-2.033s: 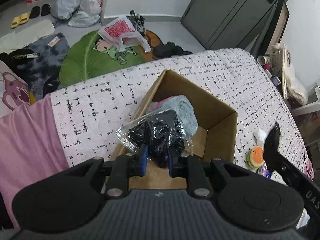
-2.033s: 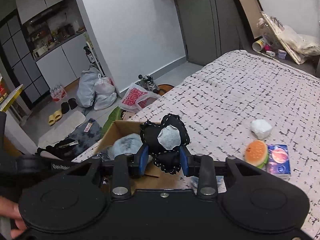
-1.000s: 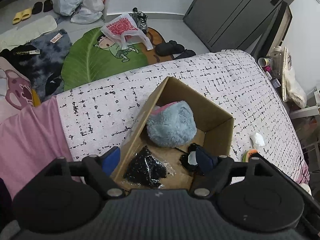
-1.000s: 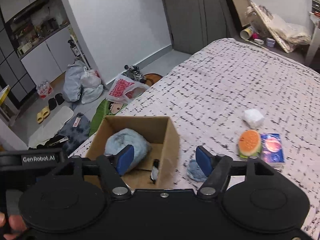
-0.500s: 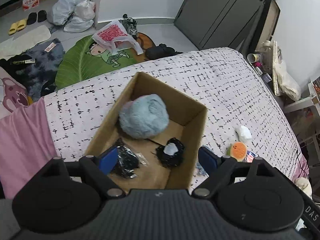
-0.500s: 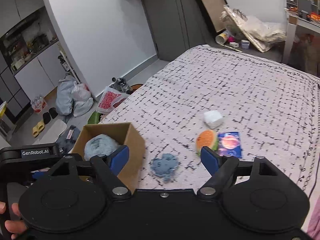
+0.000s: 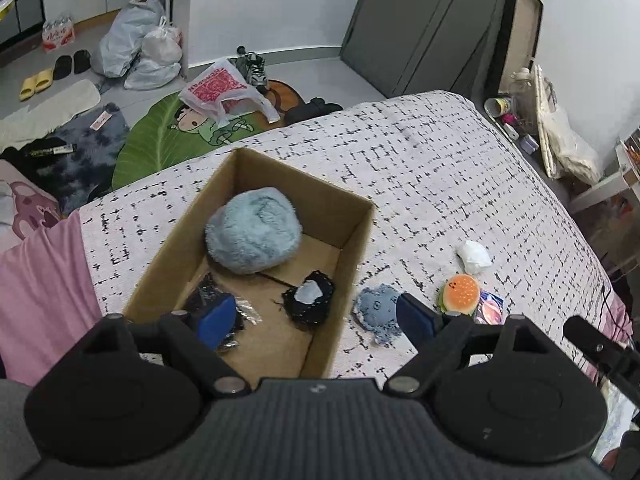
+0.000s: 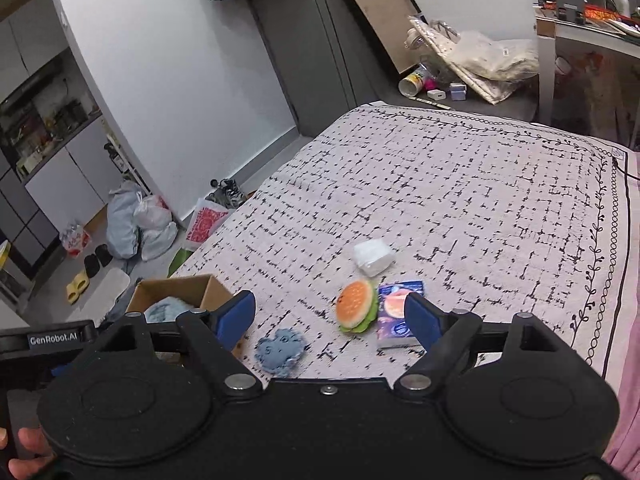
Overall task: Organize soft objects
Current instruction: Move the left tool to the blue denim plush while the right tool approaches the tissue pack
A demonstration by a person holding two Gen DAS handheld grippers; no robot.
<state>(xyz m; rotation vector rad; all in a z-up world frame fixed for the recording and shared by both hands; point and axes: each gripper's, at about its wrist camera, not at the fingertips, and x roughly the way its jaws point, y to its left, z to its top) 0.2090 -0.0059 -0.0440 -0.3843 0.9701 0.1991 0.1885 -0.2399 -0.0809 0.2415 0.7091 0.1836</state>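
Withdrawn right gripper (image 8: pixel 331 316): burger plush (image 8: pixel 355 306) between spread jaws.

Left wrist view looks down into the cardboard box (image 7: pixel 352 256); right looks across the bed (image 8: pixel 460 184), sharing the burger toy (image 7: pixel 460 294)

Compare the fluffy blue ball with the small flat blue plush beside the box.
The fluffy blue ball lies inside the cardboard box; the flat blue plush lies outside it on the bedspread. The ball is round, bulky and clearly larger; the plush is thin with a scalloped edge. The ball is paler blue, the plush duskier. Both are soft, and neither is held by a claw.
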